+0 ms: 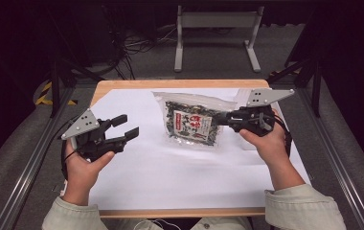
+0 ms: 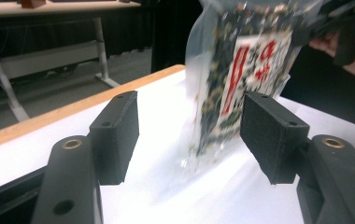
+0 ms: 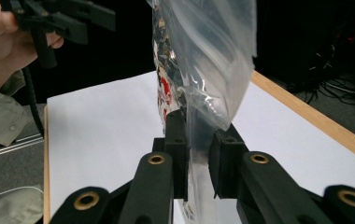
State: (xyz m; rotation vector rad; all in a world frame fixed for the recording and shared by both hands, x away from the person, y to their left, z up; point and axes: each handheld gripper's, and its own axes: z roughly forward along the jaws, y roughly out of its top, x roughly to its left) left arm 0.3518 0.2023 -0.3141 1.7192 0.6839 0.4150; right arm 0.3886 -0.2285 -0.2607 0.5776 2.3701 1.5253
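The clear plastic bag (image 1: 192, 120) holds a dark, leafy dried food behind a white label with red print, and its transparent top strip sits toward the far edge of the table. It is above the middle of the white sheet (image 1: 170, 172) that covers the wooden table (image 1: 122, 84). In the left gripper view the bag (image 2: 241, 74) hangs upright with its lower edge at the sheet.

The right gripper (image 1: 221, 117) has its jaws pressed together on the bag's right edge; the right gripper view shows the clear film (image 3: 199, 93) pinched between the two pads.

The left gripper (image 1: 125, 129) stands well apart from the bag on the left, jaws spread with nothing between them. Bare sheet lies open between it and the bag and along the whole near side of the table.
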